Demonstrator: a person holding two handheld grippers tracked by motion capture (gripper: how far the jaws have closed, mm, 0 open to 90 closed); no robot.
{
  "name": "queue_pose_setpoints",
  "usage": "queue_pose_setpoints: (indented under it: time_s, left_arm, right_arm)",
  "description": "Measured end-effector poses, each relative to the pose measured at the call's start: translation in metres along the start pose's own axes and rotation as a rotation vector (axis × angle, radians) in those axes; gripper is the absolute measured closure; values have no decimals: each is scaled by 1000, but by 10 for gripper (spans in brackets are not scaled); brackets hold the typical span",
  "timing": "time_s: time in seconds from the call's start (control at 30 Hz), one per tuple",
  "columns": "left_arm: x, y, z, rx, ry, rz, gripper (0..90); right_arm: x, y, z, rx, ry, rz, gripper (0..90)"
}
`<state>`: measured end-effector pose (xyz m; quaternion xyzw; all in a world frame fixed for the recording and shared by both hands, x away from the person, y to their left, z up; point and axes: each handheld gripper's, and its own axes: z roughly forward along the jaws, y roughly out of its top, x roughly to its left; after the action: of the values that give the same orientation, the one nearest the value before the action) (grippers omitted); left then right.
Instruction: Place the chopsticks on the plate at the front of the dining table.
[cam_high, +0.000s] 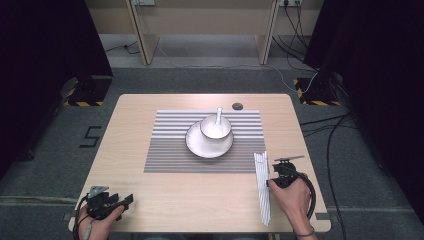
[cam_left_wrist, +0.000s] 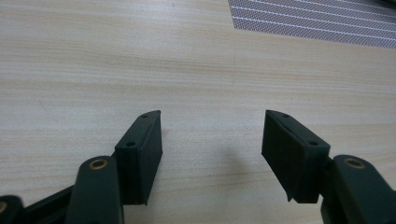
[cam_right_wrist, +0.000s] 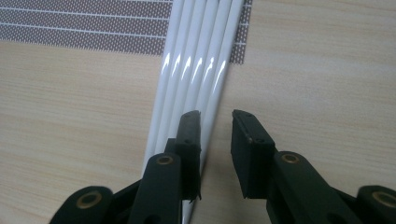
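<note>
Left gripper (cam_left_wrist: 212, 140): resting at the table's (cam_high: 200, 195) near left corner, jaws gaping wide.
Right gripper (cam_right_wrist: 215, 126): jaws narrowing, nothing between.
Rods (cam_right_wrist: 196, 70): lying just beside its left jaw, tips overlapping the mat (cam_high: 170, 150).

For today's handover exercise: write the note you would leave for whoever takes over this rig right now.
Left gripper: open, holding nothing, low over bare table at the near left corner.
Right gripper: jaws partly apart, nothing gripped, beside the bundle of white chopsticks, one jaw over its edge.
Chopsticks lie lengthwise near the striped placemat, tips on its right corner.
Bowl with spoon sits on the plate, mid-mat.
Done: dishes placed. Left, probably: grasp and place the chopsticks.
</note>
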<state>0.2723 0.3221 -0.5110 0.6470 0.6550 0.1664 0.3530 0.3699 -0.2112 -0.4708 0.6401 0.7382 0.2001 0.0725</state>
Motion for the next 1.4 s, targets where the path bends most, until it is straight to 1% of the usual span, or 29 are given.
queue_pose_setpoints:
  time_s: [0.03,0.17,0.23,0.53,0.6,0.7,0.77,0.93,1.13,1.17,1.4]
  left_arm:
    - [0,0,0,0,0,1,381]
    - [0,0,0,2,-3,7,382]
    - [-1,0,0,3,-1,6,382]
    - [-1,0,0,2,-2,8,381]
    - [-1,0,0,3,-3,9,382]
    - [-1,0,0,4,-3,10,381]
    - [-1,0,0,3,-4,9,381]
    - [-1,0,0,2,-5,10,381]
    - [-2,0,1,4,-6,11,381]
    - [-2,0,1,5,-5,12,382]
    - [-2,0,1,5,-6,12,382]
  right_arm:
    - [1,1,1,3,-3,7,740]
    - [3,3,3,14,-14,6,748]
    - [4,4,4,24,-29,0,753]
    - [5,6,7,58,-42,12,792]
    - [3,7,8,70,-54,22,804]
    - [2,8,8,78,-59,28,816]
    - [-1,8,8,90,-65,50,833]
    - [-4,10,7,104,-69,52,814]
    - [-8,22,4,112,-71,46,791]
    - [-9,24,4,113,-70,52,786]
    - [-10,42,7,123,-68,51,777]
